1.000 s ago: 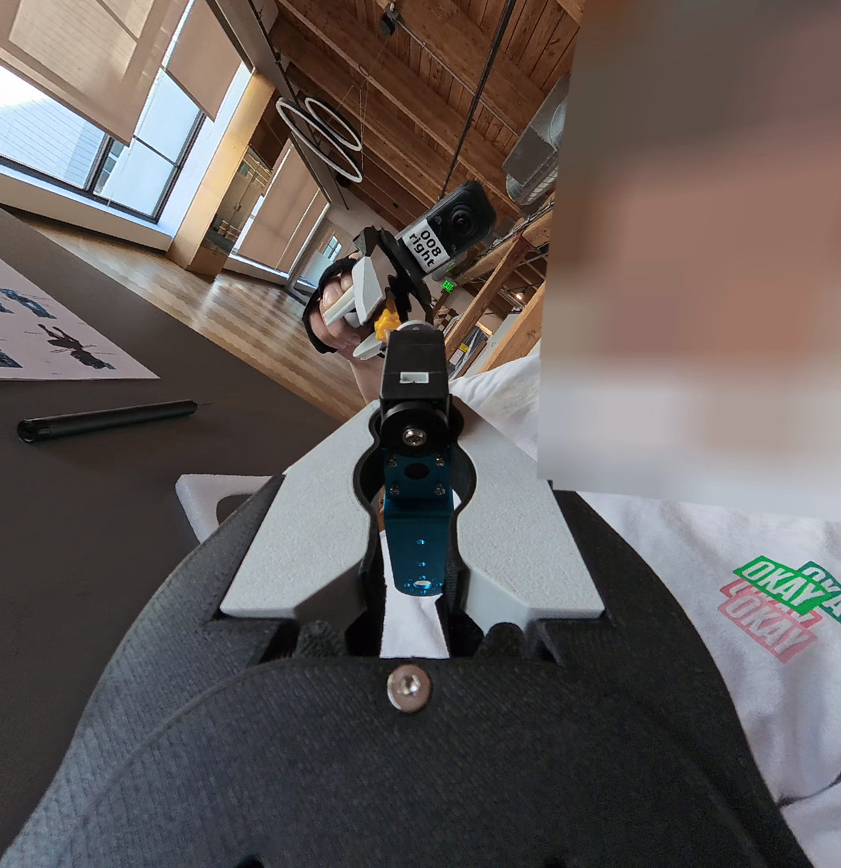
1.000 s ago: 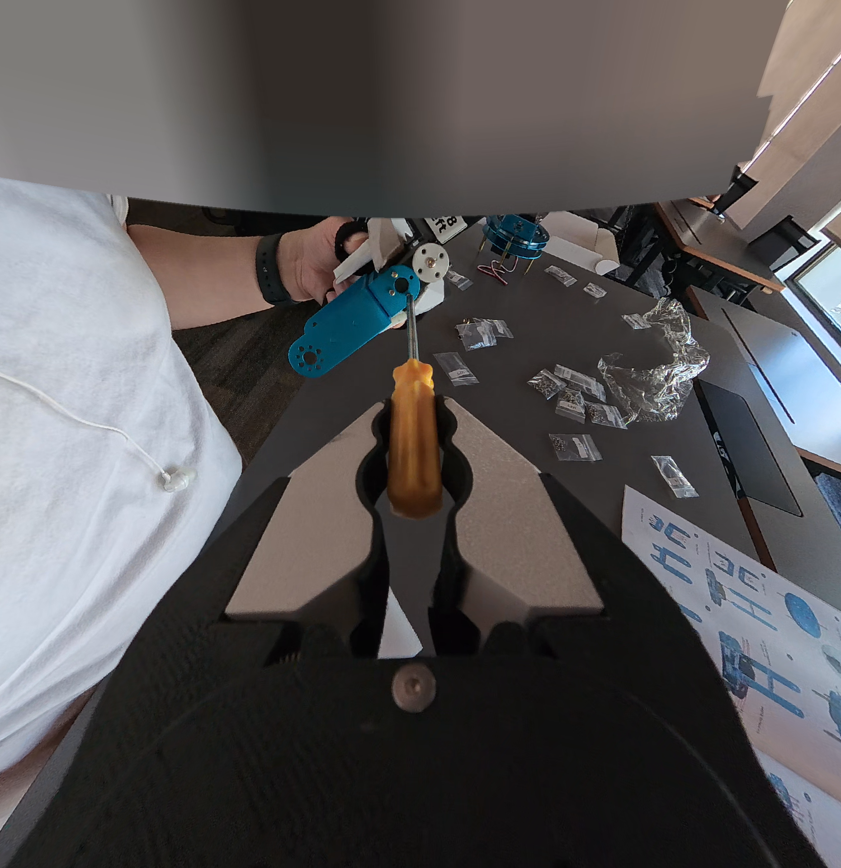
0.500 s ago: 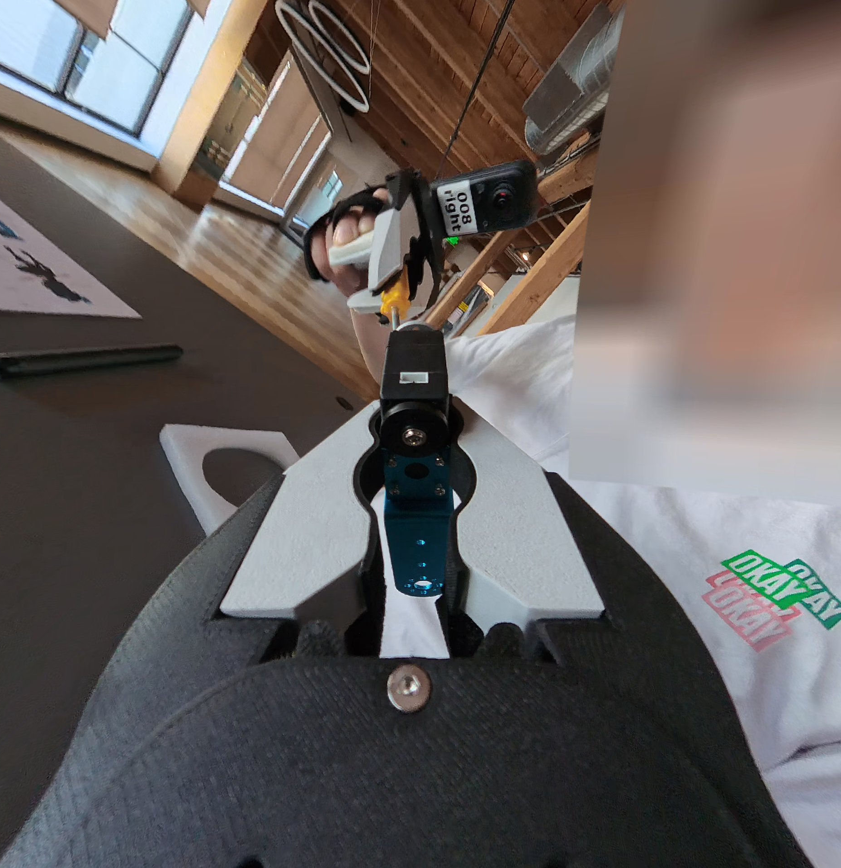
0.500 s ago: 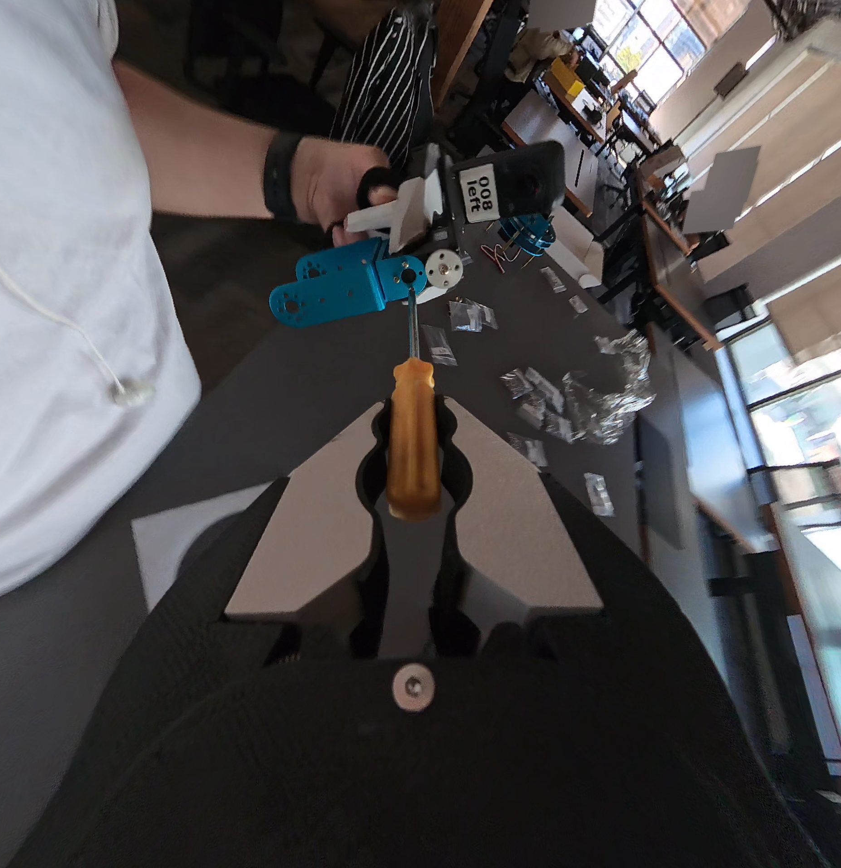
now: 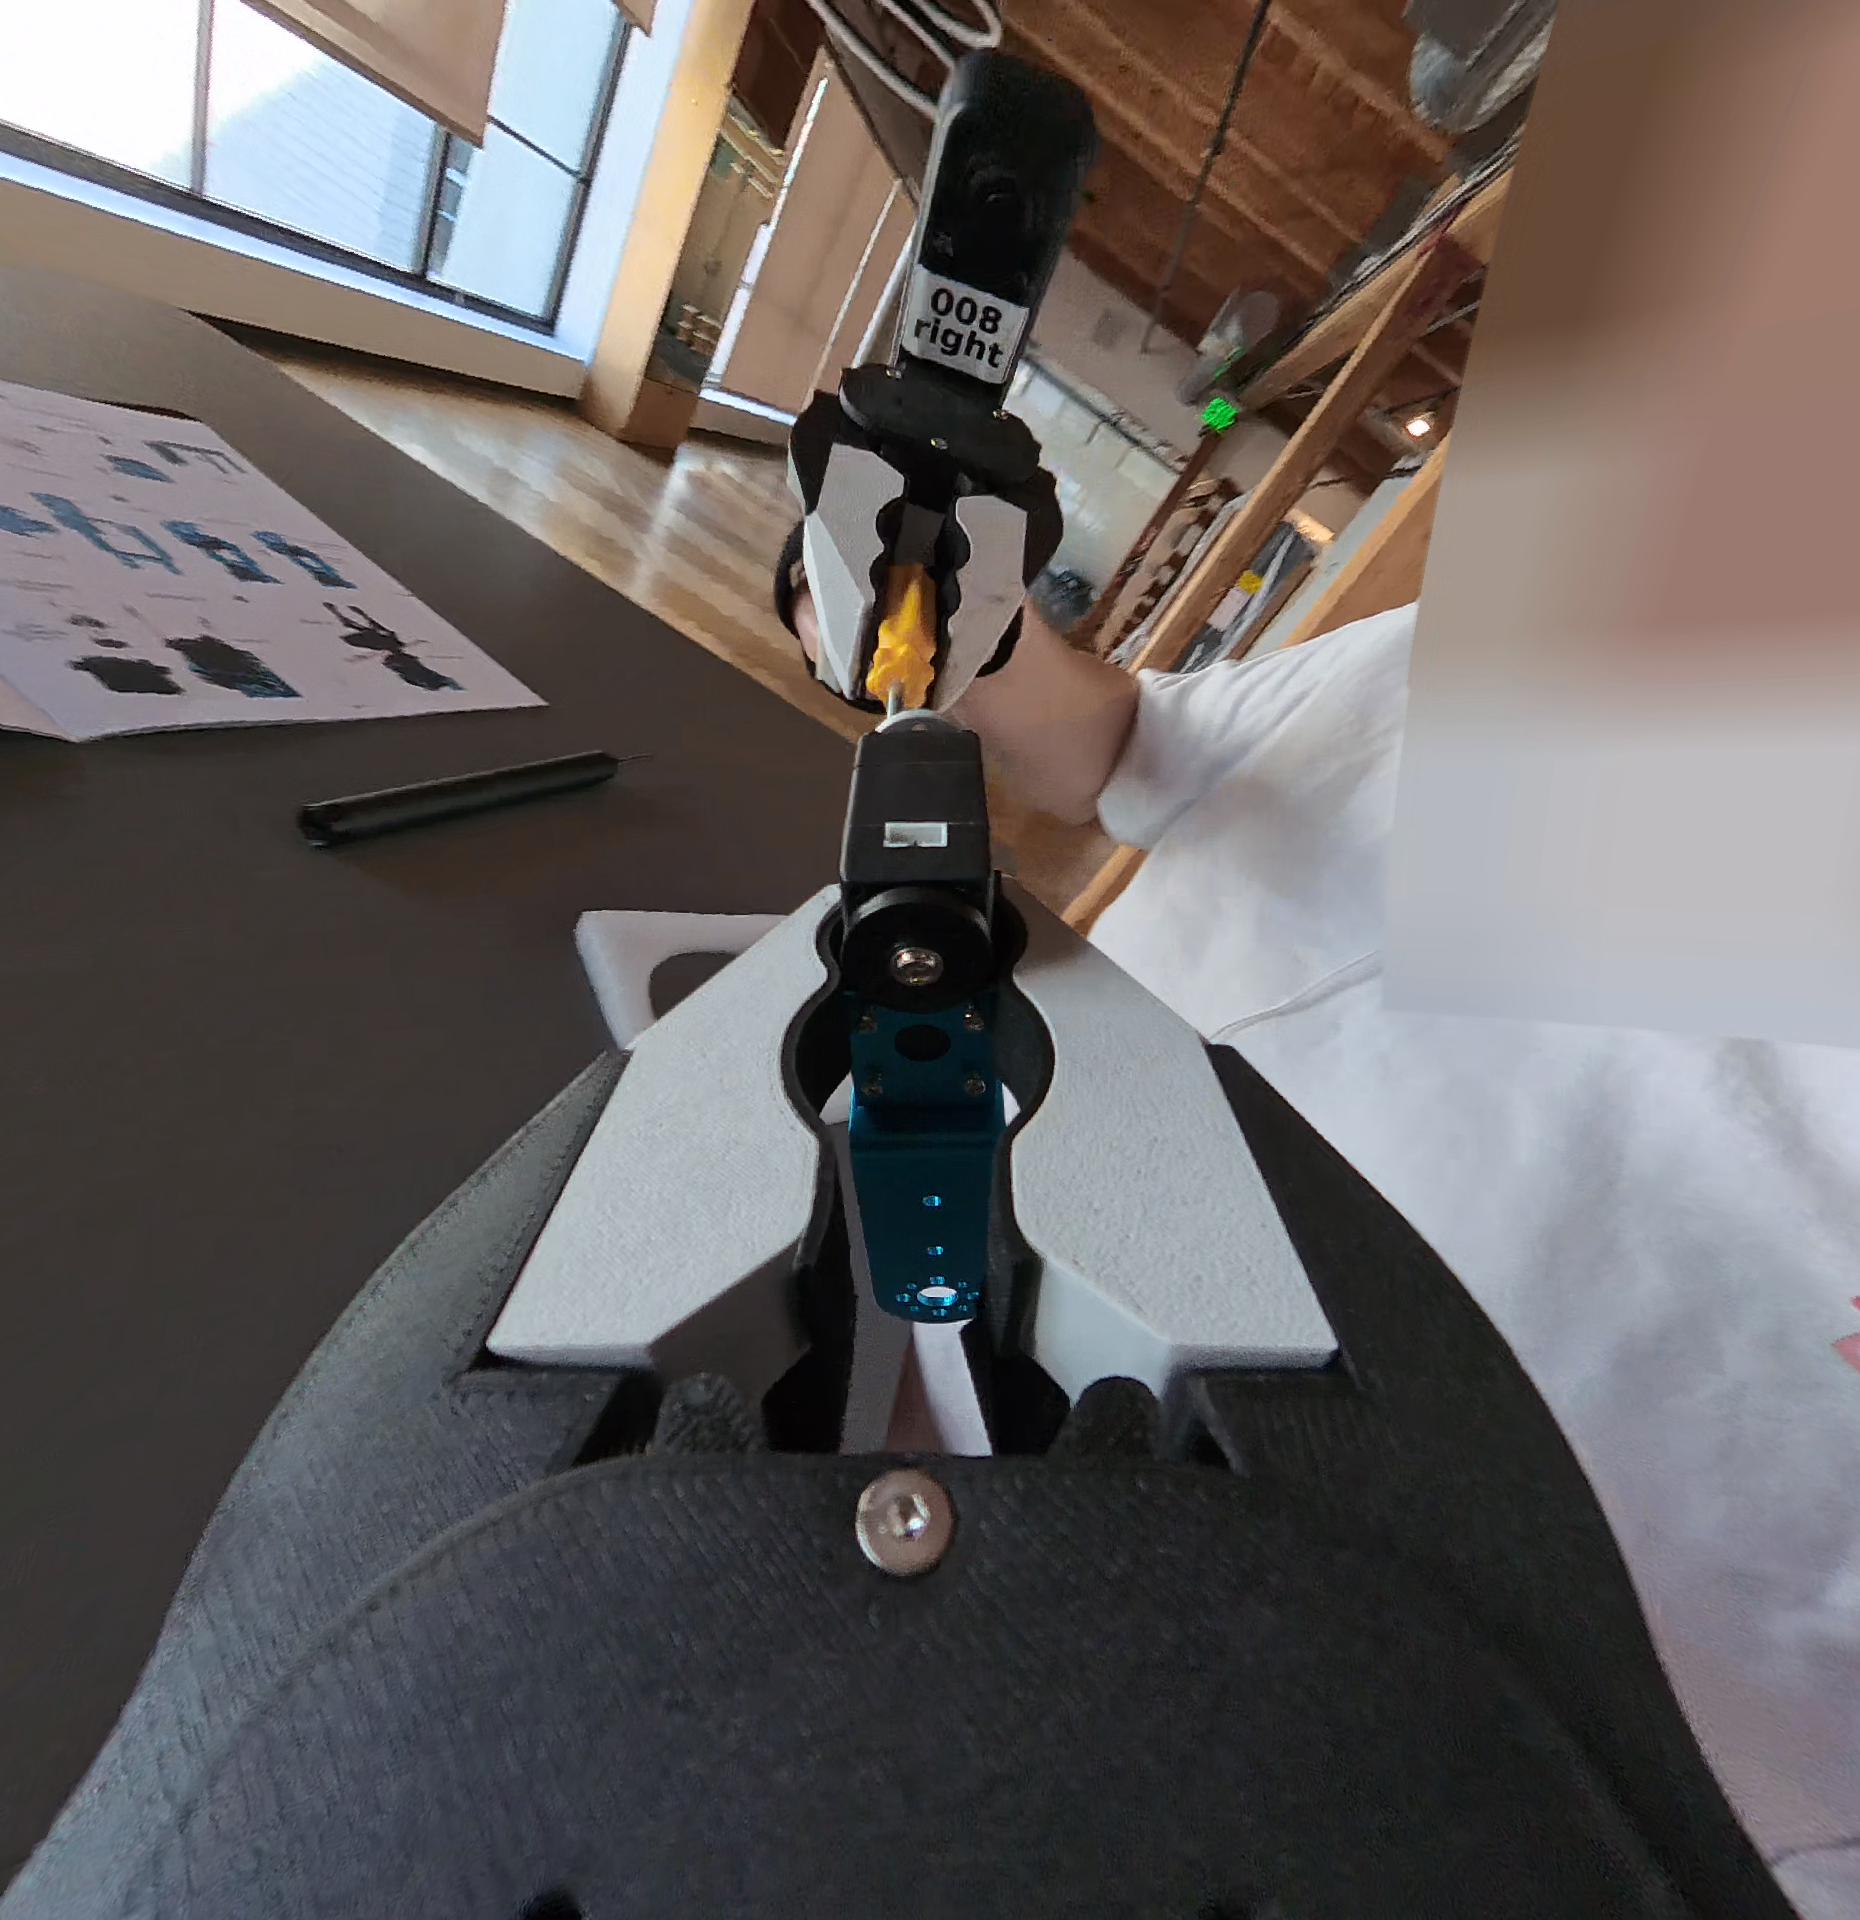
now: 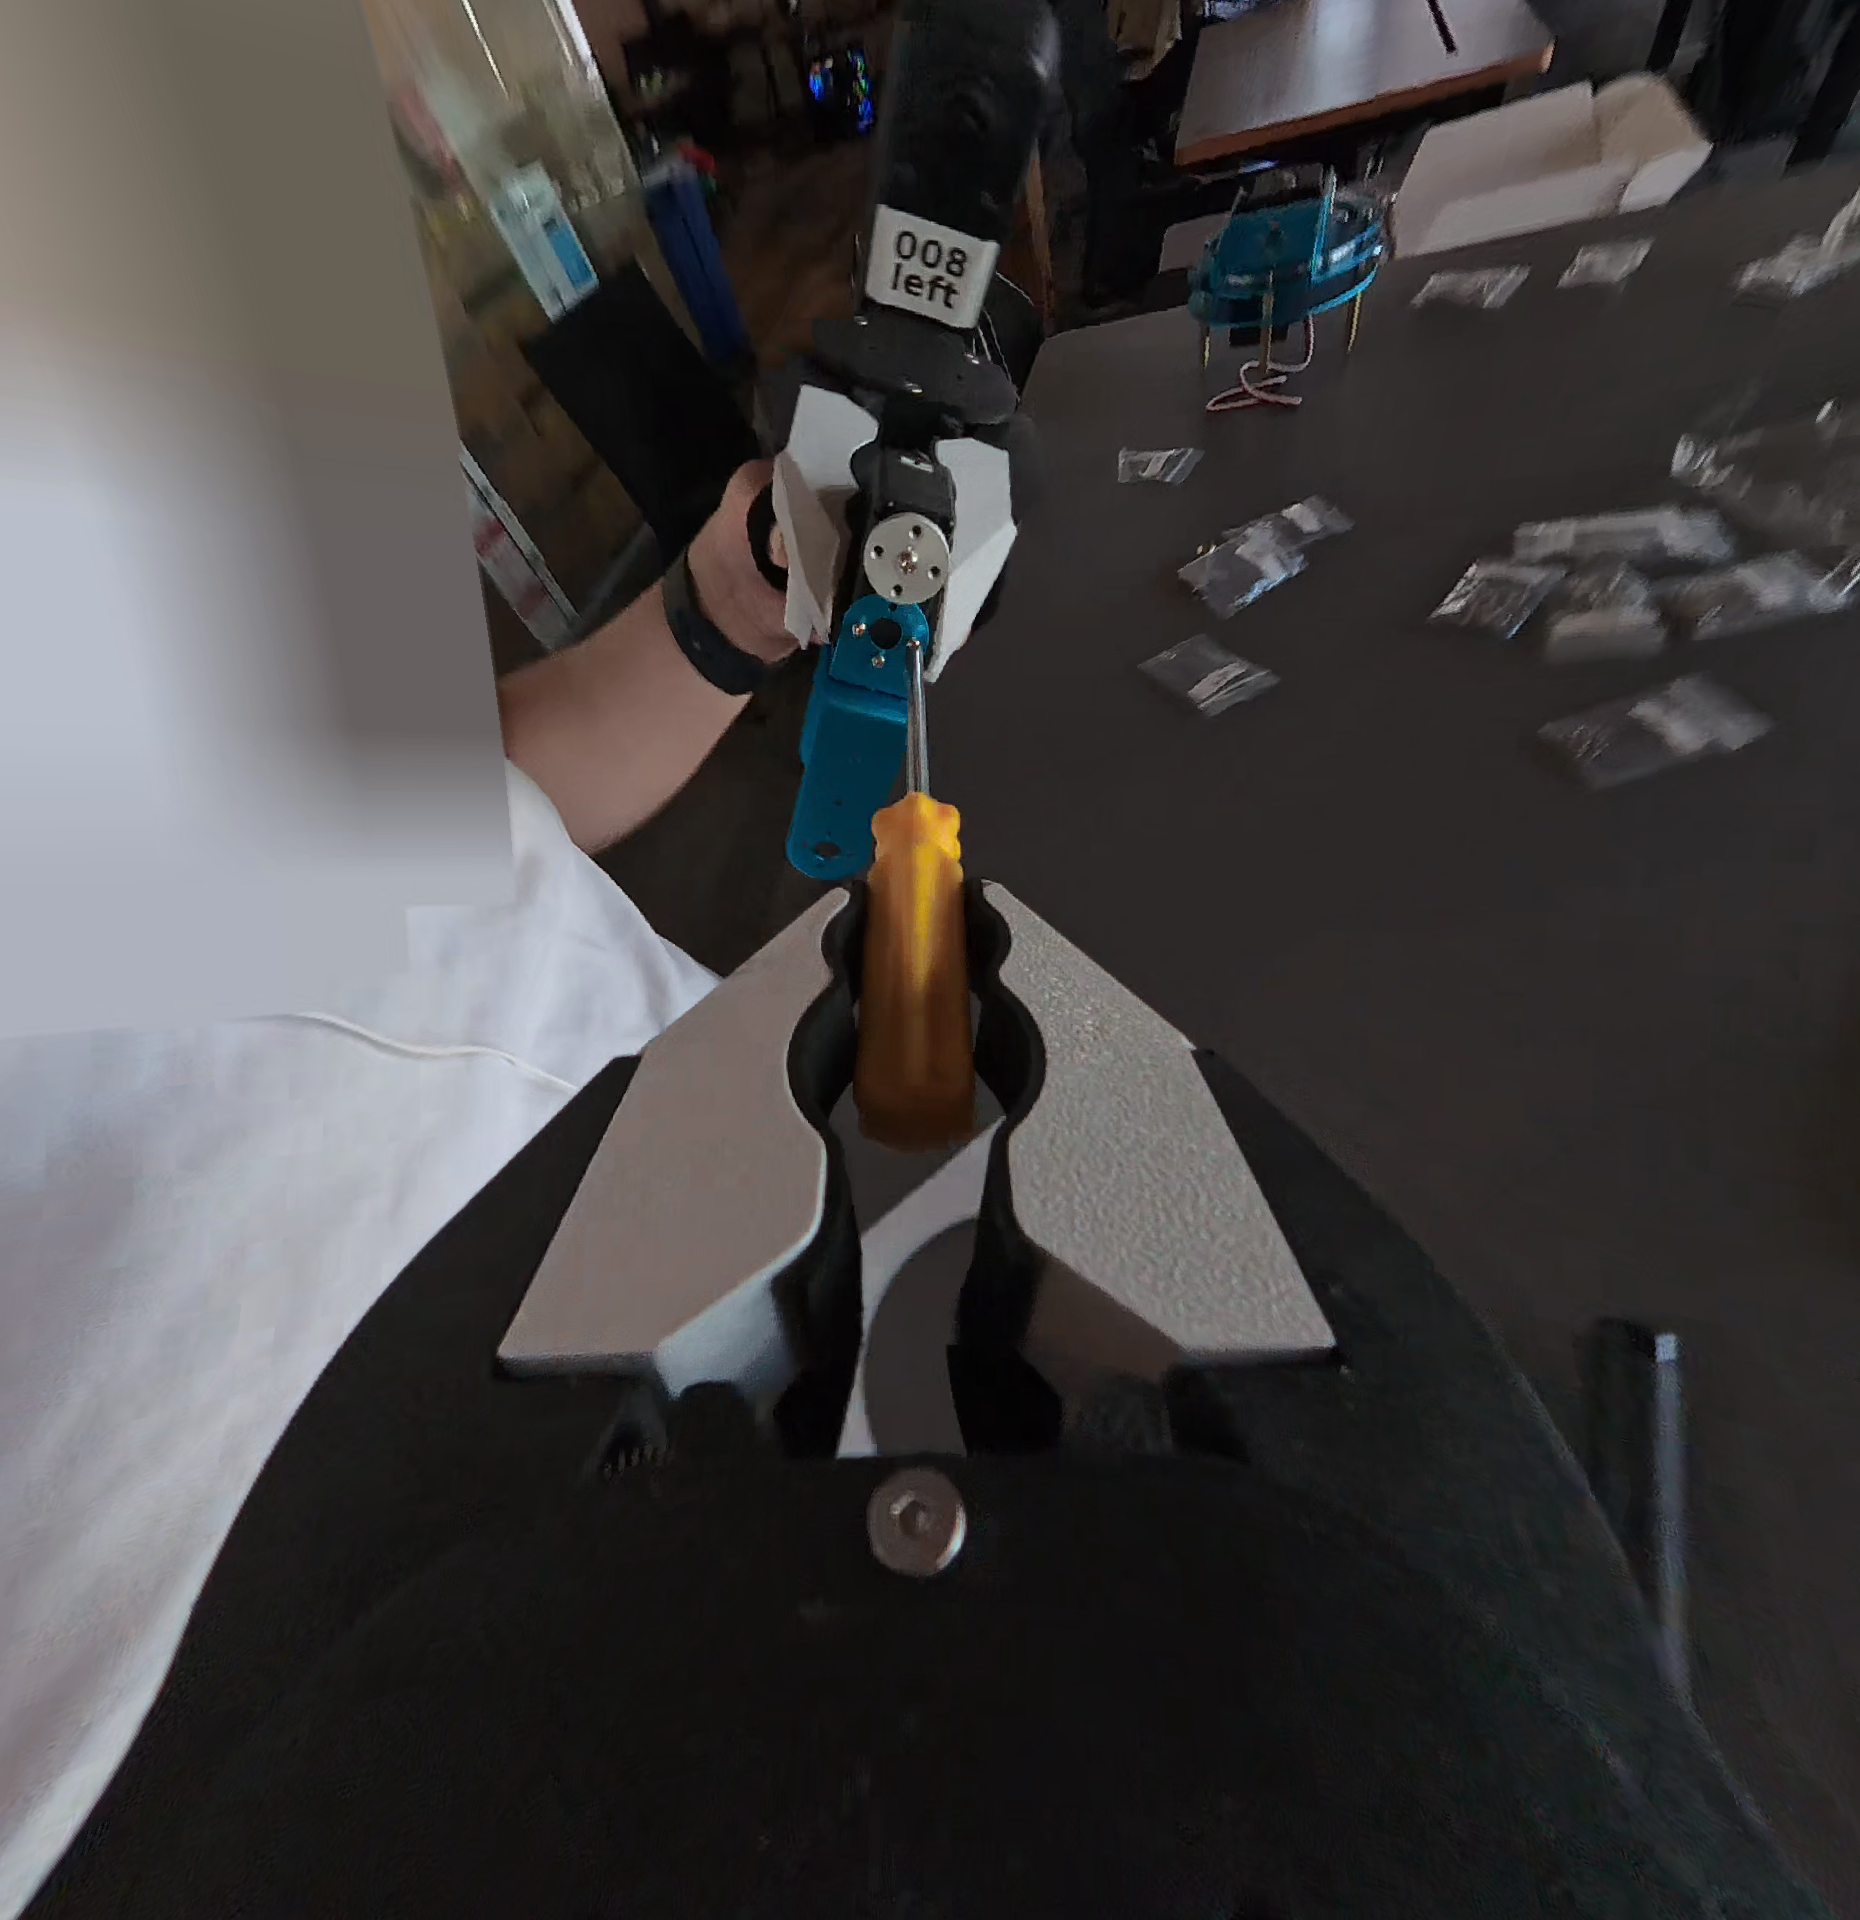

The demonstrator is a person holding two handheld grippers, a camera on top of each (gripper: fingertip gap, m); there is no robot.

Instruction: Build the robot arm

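My left gripper (image 5: pixel 921 935) is shut on a black servo (image 5: pixel 913 821) with a blue metal bracket (image 5: pixel 924 1195) fixed to it, held in the air above the dark table (image 5: pixel 178 1039). My right gripper (image 6: pixel 915 914) is shut on the handle of a yellow screwdriver (image 6: pixel 915 997). Its shaft points forward, and the tip touches a screw on the blue bracket (image 6: pixel 853 748), just below the servo's silver round horn (image 6: pixel 905 556). The two grippers face each other: the right gripper (image 5: pixel 910 665) shows in the left wrist view, the left gripper (image 6: pixel 905 613) in the right wrist view.
A printed sheet (image 5: pixel 178 582), a black rod-like tool (image 5: pixel 458 795) and a white foam piece (image 5: pixel 625 951) lie on the table. Several small plastic bags (image 6: pixel 1591 603) and a blue round assembly (image 6: pixel 1284 260) lie farther off. A person in a white shirt (image 5: pixel 1528 1247) is close by. Left tips to right tips: about 8 cm.
Both grippers have rolled while staying face to face. The blue bracket has swung from pointing left to hanging down in the right wrist view. The screwdriver tip stays at the bracket.
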